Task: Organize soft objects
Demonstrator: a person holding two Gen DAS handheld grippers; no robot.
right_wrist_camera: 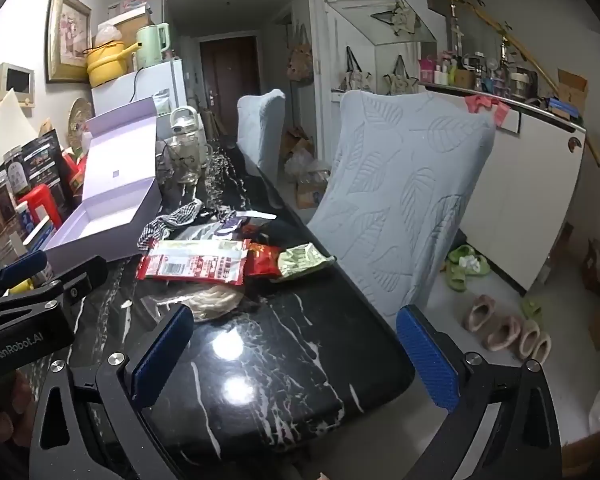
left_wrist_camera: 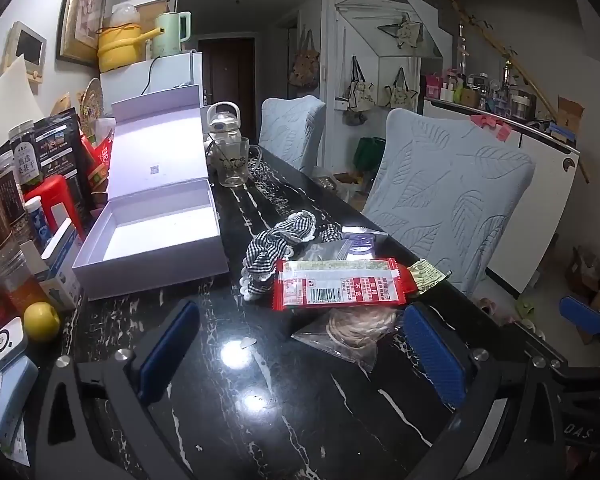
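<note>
A pile of soft things lies on the black marble table (left_wrist_camera: 284, 420): a black-and-white checked cloth (left_wrist_camera: 278, 246), a red snack packet (left_wrist_camera: 340, 285), a clear bag of pale rope (left_wrist_camera: 350, 332) and a green packet (left_wrist_camera: 426, 274). An open, empty lilac box (left_wrist_camera: 160, 236) stands to the left. My left gripper (left_wrist_camera: 300, 356) is open, just short of the rope bag. My right gripper (right_wrist_camera: 296, 356) is open over bare table near the right edge; the pile shows ahead of it, with the red packet (right_wrist_camera: 196, 266), rope bag (right_wrist_camera: 212, 298) and box (right_wrist_camera: 108, 220).
Jars, packets and a yellow apple (left_wrist_camera: 41, 321) crowd the table's left side. A glass mug (left_wrist_camera: 233, 162) and kettle stand behind the box. Two blue-covered chairs (left_wrist_camera: 448, 196) line the right edge. Slippers (right_wrist_camera: 504, 330) lie on the floor.
</note>
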